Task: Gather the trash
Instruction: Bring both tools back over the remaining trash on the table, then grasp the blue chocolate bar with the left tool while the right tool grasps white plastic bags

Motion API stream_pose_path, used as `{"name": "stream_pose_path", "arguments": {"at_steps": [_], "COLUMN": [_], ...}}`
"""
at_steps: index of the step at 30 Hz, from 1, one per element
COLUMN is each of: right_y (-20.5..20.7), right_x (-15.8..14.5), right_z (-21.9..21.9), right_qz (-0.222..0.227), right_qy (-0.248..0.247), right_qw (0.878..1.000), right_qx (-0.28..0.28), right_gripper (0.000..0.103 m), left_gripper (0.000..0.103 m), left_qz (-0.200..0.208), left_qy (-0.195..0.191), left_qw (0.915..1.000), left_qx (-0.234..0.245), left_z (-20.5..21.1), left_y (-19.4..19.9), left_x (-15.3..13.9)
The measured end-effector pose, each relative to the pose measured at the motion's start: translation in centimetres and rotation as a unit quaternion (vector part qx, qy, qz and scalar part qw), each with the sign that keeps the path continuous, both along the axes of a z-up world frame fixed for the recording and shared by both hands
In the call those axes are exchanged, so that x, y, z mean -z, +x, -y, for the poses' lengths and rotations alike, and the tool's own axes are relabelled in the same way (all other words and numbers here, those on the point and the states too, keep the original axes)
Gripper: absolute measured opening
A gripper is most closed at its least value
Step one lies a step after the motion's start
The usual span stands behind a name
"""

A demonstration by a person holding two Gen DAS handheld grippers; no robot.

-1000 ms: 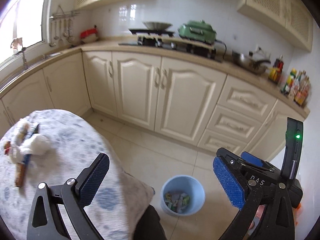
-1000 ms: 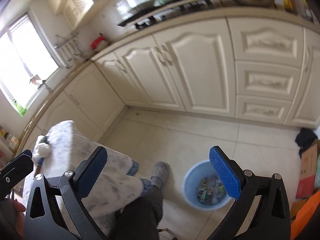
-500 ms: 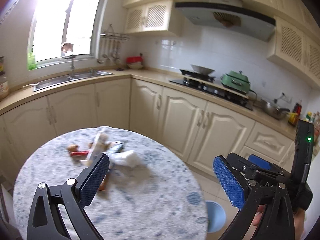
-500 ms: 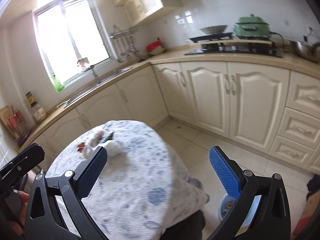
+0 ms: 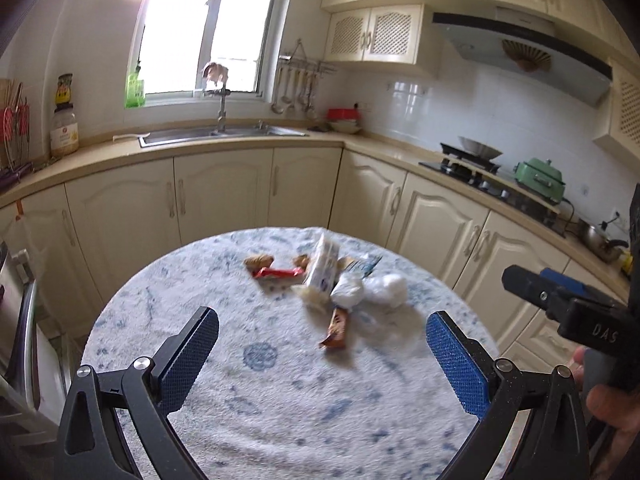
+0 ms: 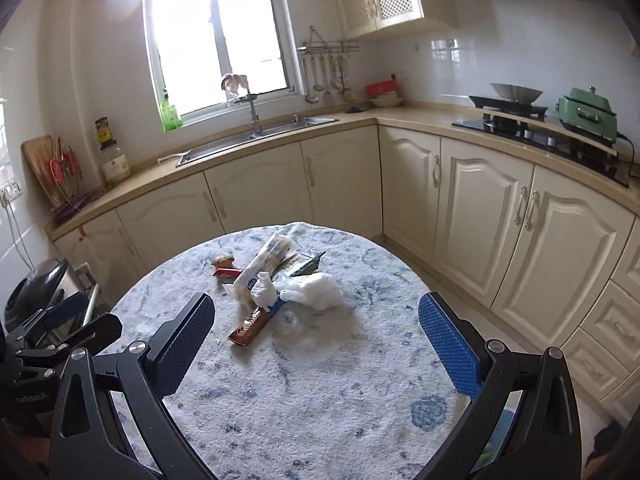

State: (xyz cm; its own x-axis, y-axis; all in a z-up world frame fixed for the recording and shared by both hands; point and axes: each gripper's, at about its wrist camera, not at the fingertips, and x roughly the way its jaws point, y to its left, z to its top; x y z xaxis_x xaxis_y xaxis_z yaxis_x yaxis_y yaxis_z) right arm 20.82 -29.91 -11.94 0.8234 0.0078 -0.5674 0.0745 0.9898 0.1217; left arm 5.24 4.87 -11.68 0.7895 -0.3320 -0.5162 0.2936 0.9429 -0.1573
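A pile of trash lies on the far half of a round table with a blue-patterned white cloth [image 5: 280, 392] [image 6: 320, 392]. It holds a brown snack wrapper [image 5: 336, 330] [image 6: 250, 326], crumpled white tissues [image 5: 386, 288] [image 6: 316, 290], a white carton-like packet [image 5: 324, 268] [image 6: 264, 262], a red wrapper [image 5: 278, 273] [image 6: 226, 272] and a green-dark wrapper [image 6: 302, 264]. My left gripper [image 5: 322, 362] is open and empty, above the table's near side. My right gripper [image 6: 316, 350] is open and empty, just short of the pile.
Cream kitchen cabinets curve behind the table, with a sink [image 6: 256, 140] under the window and a stove [image 6: 516, 120] at the right. A black-and-steel appliance [image 6: 36, 292] stands left of the table. The right gripper's body shows in the left wrist view [image 5: 572, 312].
Both grippers swung up and left, from looking down at the blue floor bin to facing the table and trash pile. Both stayed open and empty.
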Motion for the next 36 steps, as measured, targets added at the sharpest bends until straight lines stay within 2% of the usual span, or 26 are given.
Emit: {"name": "stream_pose_path", "arguments": {"at_steps": [9, 19, 23, 24, 25, 26, 27, 28, 29, 30, 31, 32, 35, 36], "right_y": [5.4, 12.9, 15.4, 16.0, 16.6, 17.0, 17.3, 17.5, 17.4, 17.2, 16.9, 16.4, 14.9, 14.3], "right_x": [5.3, 10.8, 12.4, 12.6, 12.8, 13.0, 13.2, 13.5, 13.7, 13.7, 13.6, 13.5, 12.8, 12.5], "right_z": [-0.1, 1.0, 1.3, 1.2, 1.0, 0.8, 0.6, 0.4, 0.3, 0.1, 0.0, 0.1, 0.6, 0.8], "right_qz": [-0.07, -0.131, -0.151, -0.155, -0.16, -0.163, -0.166, -0.168, -0.169, -0.167, -0.164, -0.161, -0.149, -0.145], "right_qy": [-0.013, -0.01, -0.008, -0.009, -0.008, -0.005, -0.001, 0.001, 0.001, -0.002, 0.001, 0.007, 0.016, 0.023], "right_qw": [0.997, 0.99, 0.987, 0.986, 0.984, 0.983, 0.982, 0.981, 0.98, 0.981, 0.981, 0.982, 0.985, 0.985], "right_qx": [-0.023, -0.048, -0.062, -0.066, -0.075, -0.083, -0.091, -0.097, -0.1, -0.101, -0.101, -0.101, -0.09, -0.088], "right_gripper": [0.103, 0.103, 0.102, 0.099, 0.096, 0.088, 0.074, 0.065, 0.051, 0.044, 0.042, 0.042, 0.042, 0.042], "left_gripper": [0.102, 0.102, 0.098, 0.096, 0.092, 0.085, 0.079, 0.071, 0.066, 0.06, 0.052, 0.037, 0.019, 0.017], "left_qz": [-0.05, -0.115, -0.137, -0.143, -0.148, -0.155, -0.165, -0.175, -0.161, -0.163, -0.157, -0.156, -0.164, -0.165], "left_qy": [0.039, 0.075, 0.087, 0.09, 0.093, 0.095, 0.094, 0.091, 0.095, 0.092, 0.094, 0.088, 0.071, 0.066], "left_qw": [0.9979, 0.9903, 0.986, 0.9848, 0.9836, 0.9821, 0.9806, 0.9791, 0.9813, 0.9811, 0.9818, 0.9822, 0.9819, 0.9818], "left_qx": [0.012, 0.024, 0.038, 0.04, 0.044, 0.047, 0.049, 0.05, 0.046, 0.051, 0.051, 0.054, 0.063, 0.066], "left_z": [3.0, 8.6, 10.6, 11.1, 11.7, 12.1, 12.5, 12.8, 13.1, 13.3, 13.4, 13.4, 12.9, 12.6], "left_y": [4.2, 14.6, 17.8, 18.4, 19.2, 20.0, 21.0, 21.8, 22.2, 22.7, 23.2, 23.5, 24.0, 24.0], "left_x": [2.7, 4.2, 5.6, 5.9, 6.1, 6.4, 6.9, 7.2, 7.0, 7.0, 7.1, 7.1, 7.5, 7.6]}}
